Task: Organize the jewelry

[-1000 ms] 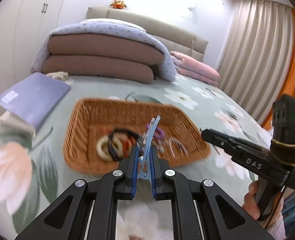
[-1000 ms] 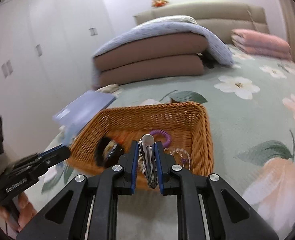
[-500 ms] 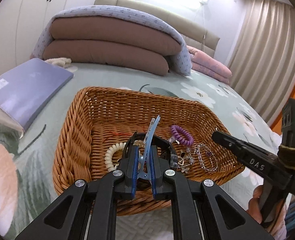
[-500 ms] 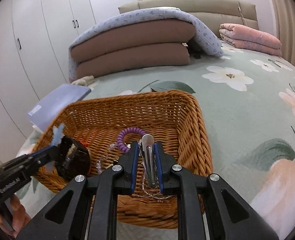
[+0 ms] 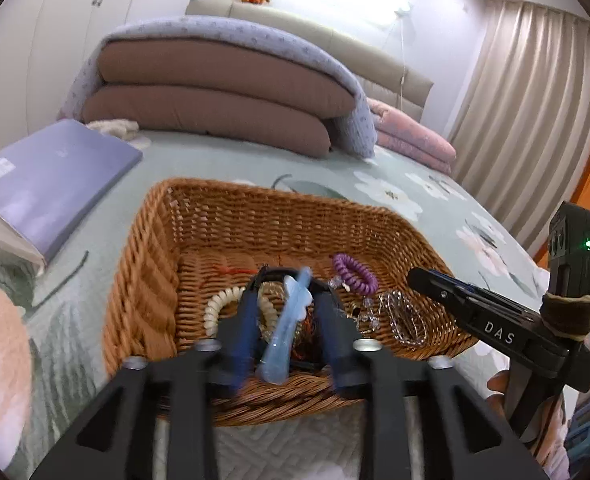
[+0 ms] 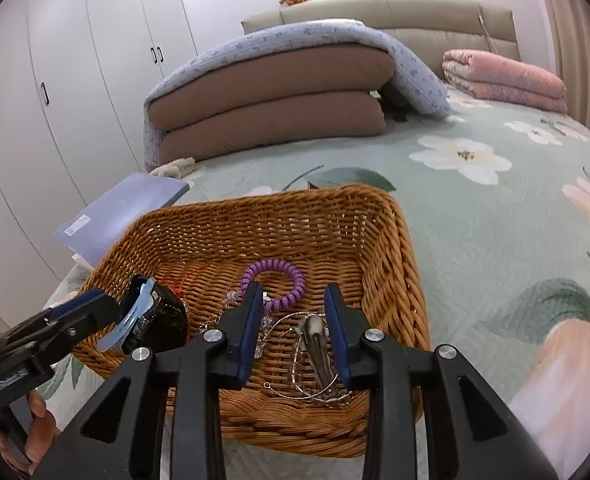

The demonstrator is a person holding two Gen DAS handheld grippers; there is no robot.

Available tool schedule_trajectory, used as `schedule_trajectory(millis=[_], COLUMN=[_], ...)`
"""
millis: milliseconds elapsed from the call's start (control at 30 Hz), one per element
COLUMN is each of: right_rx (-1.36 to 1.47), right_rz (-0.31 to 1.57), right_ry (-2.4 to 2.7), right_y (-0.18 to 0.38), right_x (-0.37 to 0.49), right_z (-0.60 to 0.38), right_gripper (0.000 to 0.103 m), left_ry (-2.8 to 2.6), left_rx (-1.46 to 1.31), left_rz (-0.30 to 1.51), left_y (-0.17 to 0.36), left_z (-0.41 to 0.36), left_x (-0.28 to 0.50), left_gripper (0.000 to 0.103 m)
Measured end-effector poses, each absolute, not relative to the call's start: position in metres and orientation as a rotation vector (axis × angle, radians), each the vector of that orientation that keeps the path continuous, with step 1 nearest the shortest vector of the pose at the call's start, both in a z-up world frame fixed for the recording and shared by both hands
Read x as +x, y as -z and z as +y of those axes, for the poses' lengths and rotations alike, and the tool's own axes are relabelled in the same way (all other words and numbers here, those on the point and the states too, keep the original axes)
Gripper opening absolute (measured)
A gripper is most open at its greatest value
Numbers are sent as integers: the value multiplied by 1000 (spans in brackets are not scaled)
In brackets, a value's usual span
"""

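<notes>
Wicker basket (image 6: pixel 387 240) sits on the floral bedspread (image 6: pixel 495 216), and both pairs of tongs hang over its near rim. The left tongs (image 5: pixel 285 312) stand parted, and the pale blue hair clip (image 5: pixel 289 324) lies loose between the fingers, touching neither as far as the blurred view shows; its long axis runs near-parallel to the fingers, tipped slightly to the right of the frame. The right tongs (image 6: pixel 293 316) are likewise spread wide, with the silver hair clip (image 6: pixel 319 344) lying free on the basket floor between them, long axis along the fingers, resting on a thin wire hoop (image 6: pixel 295 376). Judged from this, both clips are delivered and the next move is a straight withdrawal. Close by lie the purple coil tie (image 6: pixel 275 280), a cream beaded bracelet (image 5: pixel 225 304), a clear bead chain (image 5: pixel 405 316) and a black item under the blue clip. The wire hoop could snag the right fingers.
</notes>
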State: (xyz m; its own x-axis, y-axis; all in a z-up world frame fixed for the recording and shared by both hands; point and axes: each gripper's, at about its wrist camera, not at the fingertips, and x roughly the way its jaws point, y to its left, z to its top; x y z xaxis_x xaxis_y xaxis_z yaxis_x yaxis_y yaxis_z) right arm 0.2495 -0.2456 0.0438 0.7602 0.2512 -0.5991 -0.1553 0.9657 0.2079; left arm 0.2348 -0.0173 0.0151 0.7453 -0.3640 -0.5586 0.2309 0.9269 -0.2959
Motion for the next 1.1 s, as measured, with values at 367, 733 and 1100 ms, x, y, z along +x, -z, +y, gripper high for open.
schedule_trajectory(millis=[367,733,1100], right_rx=[59,93,35], right_rz=[485,534,515], right_ry=[-94,-103,-27], right_y=[-86,-79,-57], right_x=[178,73,49], right_z=[-235,-211,-208], right_gripper=[48,52,65], left_ry=[290,134,69], left_rx=[-209,-134,-53], left_rz=[521,496,478], left_y=[-42,-32,-20], left_z=[-4,12,7], left_x=[179,73,49], left_gripper=[51,61,70])
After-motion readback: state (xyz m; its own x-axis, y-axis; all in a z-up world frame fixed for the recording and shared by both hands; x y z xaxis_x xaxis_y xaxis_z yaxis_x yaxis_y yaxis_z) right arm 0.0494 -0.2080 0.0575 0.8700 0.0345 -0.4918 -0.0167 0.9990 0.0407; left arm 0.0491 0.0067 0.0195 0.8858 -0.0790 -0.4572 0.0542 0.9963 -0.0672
